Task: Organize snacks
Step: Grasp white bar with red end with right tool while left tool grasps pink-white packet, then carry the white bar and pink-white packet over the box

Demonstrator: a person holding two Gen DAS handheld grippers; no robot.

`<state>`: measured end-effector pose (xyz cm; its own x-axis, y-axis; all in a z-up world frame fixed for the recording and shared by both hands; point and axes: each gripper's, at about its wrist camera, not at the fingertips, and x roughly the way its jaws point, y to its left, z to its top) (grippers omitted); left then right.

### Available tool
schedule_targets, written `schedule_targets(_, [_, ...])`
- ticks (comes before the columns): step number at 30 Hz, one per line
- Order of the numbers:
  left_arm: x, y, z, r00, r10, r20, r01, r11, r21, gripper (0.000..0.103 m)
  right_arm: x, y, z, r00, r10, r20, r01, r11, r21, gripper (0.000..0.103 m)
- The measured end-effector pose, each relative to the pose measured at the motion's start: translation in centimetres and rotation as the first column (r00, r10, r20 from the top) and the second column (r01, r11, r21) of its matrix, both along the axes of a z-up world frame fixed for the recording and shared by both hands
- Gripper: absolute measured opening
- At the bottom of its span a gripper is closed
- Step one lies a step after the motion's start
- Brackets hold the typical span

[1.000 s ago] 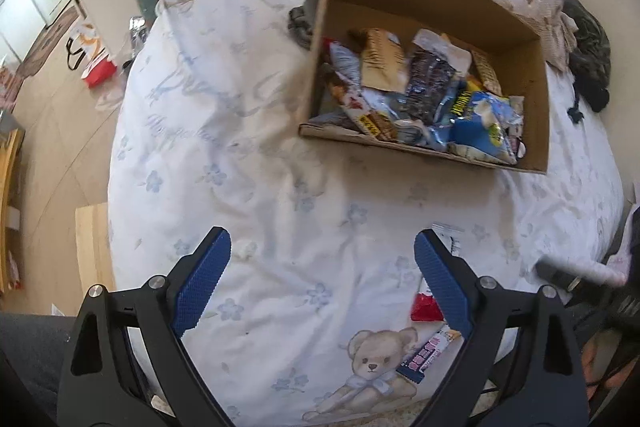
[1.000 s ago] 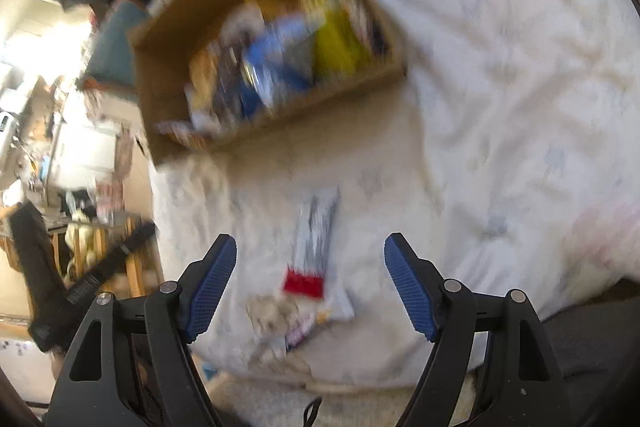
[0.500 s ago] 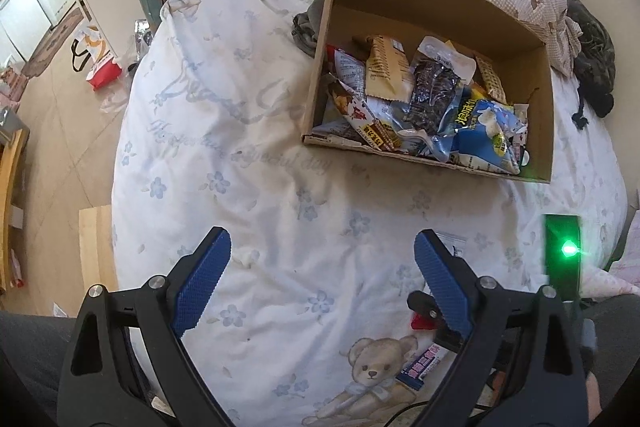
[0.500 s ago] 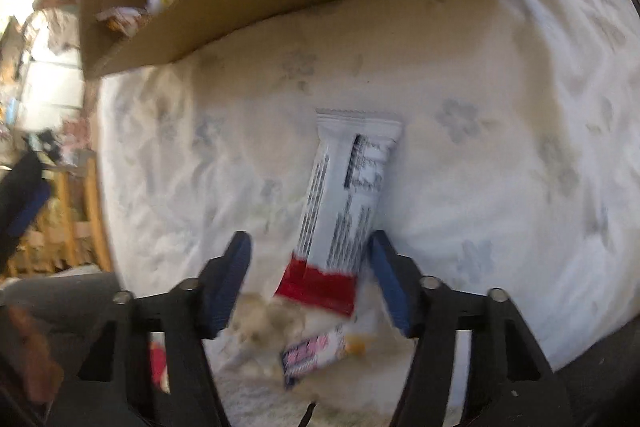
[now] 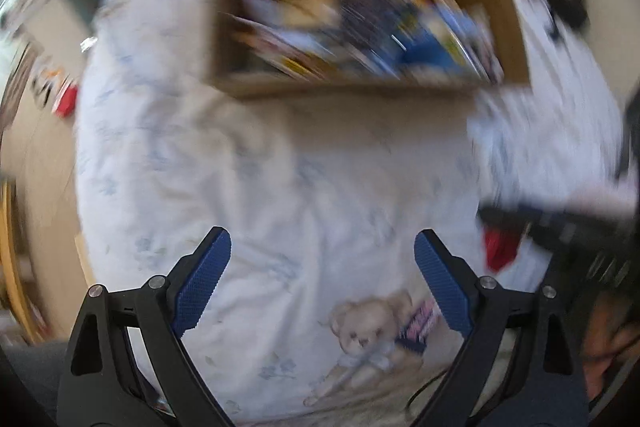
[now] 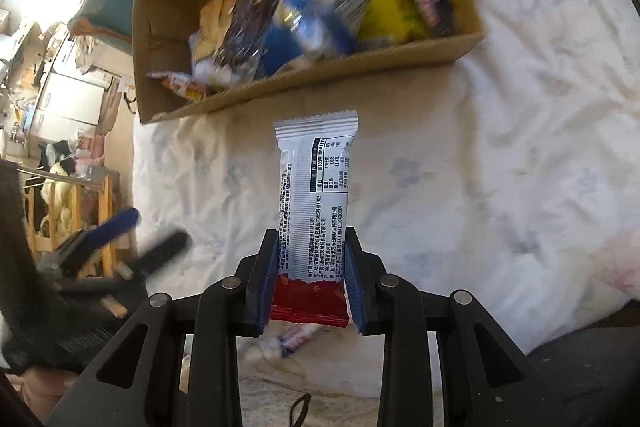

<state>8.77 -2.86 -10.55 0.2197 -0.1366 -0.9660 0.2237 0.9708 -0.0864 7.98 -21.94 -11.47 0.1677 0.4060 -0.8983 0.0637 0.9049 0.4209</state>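
— While the box (image 6: pixel 308 95) is already sitting full of packets, how much is remaining on the bed (image 6: pixel 500 155)?

— I am seeing two pieces outside it. The right gripper (image 6: pixel 308 267) has just been closing its fingers (image 6: pixel 267 275) and is now clamping a white bar (image 6: pixel 314 203) near its red end; the bar is sticking up between them, short of the box. A second, smaller snack (image 6: pixel 294 337) is lying on the bed just under that gripper.

— And the left gripper (image 5: pixel 322 283)?

— It is hanging over bare sheet, fingers (image 5: pixel 202 283) spread wide, holding nothing. So I am judging the job nearly finished: this bar is going in next, then the small one.

— What is staying unclear?

— The left view is smearing badly, so the box contents are reading only as colours. The small snack is mostly hiding behind the right gripper, and its label is unreadable. Whether more snacks are lying beyond the frame edges, I cannot tell.
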Motion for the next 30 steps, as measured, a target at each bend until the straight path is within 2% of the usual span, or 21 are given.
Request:
schedule_targets(3, [-1.2, -2.8, -1.5, 0.991, -0.124, -0.044, 0.125, 0.992, 0.020, 0.091, -0.2, -1.9, 0.7, 0.999, -0.046, 0.020, 0.045, 0.999, 0.010, 0.032])
schedule_targets(6, [-2.6, -5.4, -3.1, 0.968, -0.234, -0.094, 0.238, 0.971, 0.033, 0.091, -0.6, -3.3, 1.3, 0.994, -0.097, 0.050, 0.095, 0.995, 0.037, 0.032])
schedule_targets(11, [-4.8, -8.4, -5.9, 0.921, -0.359, -0.155, 0.372, 0.926, 0.066, 0.091, -0.8, -4.3, 1.5, 0.988, -0.147, 0.055, 0.144, 0.987, 0.066, 0.032])
schedule_targets(13, [-5.5, -9.1, -6.7, 0.905, -0.390, -0.170, 0.407, 0.909, 0.084, 0.086, -1.1, -4.7, 1.5, 0.985, -0.166, 0.053, 0.162, 0.984, 0.078, 0.032])
schedule_targets(16, [-6.3, -9.7, -7.4, 0.890, -0.430, -0.153, 0.449, 0.884, 0.127, 0.072, -1.0, -4.9, 1.4, 0.982, -0.180, 0.052, 0.174, 0.980, 0.097, 0.032])
schedule_targets(17, [-6.4, -9.9, -7.3, 0.885, -0.443, -0.141, 0.461, 0.877, 0.133, 0.052, -1.0, -4.8, 1.4, 0.983, -0.178, 0.053, 0.172, 0.980, 0.099, 0.032])
schedule_targets(18, [-6.5, -10.0, -7.2, 0.883, -0.451, -0.132, 0.466, 0.875, 0.133, 0.019, -1.0, -4.6, 1.3, 0.983, -0.176, 0.055, 0.170, 0.980, 0.099, 0.032])
schedule_targets(20, [-6.4, -9.9, -6.5, 0.890, -0.442, -0.110, 0.453, 0.885, 0.109, 0.014, -1.0, -4.4, 1.3, 0.984, -0.170, 0.058, 0.164, 0.981, 0.100, 0.032])
schedule_targets(22, [-5.6, -9.0, -5.6, 0.915, -0.393, -0.092, 0.400, 0.914, 0.072, 0.014, -0.9, -4.1, 1.4, 0.984, -0.165, 0.062, 0.158, 0.982, 0.102, 0.032])
schedule_targets(25, [-4.2, -7.0, -4.8, 0.954, -0.293, -0.067, 0.298, 0.951, 0.079, 0.014, -1.0, -4.1, 1.5, 0.985, -0.161, 0.067, 0.154, 0.983, 0.100, 0.032])
schedule_targets(30, [-2.3, -3.8, -3.7, 0.991, -0.129, -0.040, 0.132, 0.989, 0.068, 0.014, -1.0, -3.7, 1.4, 0.986, -0.157, 0.064, 0.150, 0.983, 0.106, 0.032])
